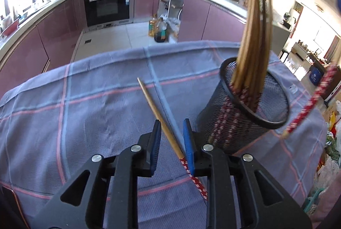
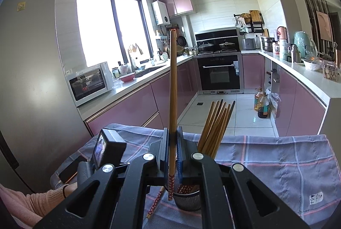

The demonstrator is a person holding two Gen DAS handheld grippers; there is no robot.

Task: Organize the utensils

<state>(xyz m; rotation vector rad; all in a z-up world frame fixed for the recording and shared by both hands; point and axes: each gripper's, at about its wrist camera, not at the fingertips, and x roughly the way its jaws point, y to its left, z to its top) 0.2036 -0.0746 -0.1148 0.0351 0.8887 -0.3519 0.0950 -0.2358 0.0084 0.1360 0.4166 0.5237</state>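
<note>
The loose chopstick (image 1: 158,114) is light, stiff and slick — the left gripper (image 1: 172,133) straddles it, jaws apart, best closing mid-shaft. The right gripper (image 2: 173,141) is clamped on another chopstick (image 2: 173,88).

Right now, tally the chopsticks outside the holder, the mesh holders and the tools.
Chopsticks outside: 2 (loose chopstick, gripped chopstick)
Mesh holder: 1
Tools: 2 (left tool, right tool)
Total: 5

From the left claw (image 1: 170,143) we look steeply down, close over the surface (image 1: 85,101), toward the oven (image 1: 106,5). From the right claw (image 2: 173,150) we look level across the kitchen. Both views share the chopstick holder (image 1: 251,105).
</note>
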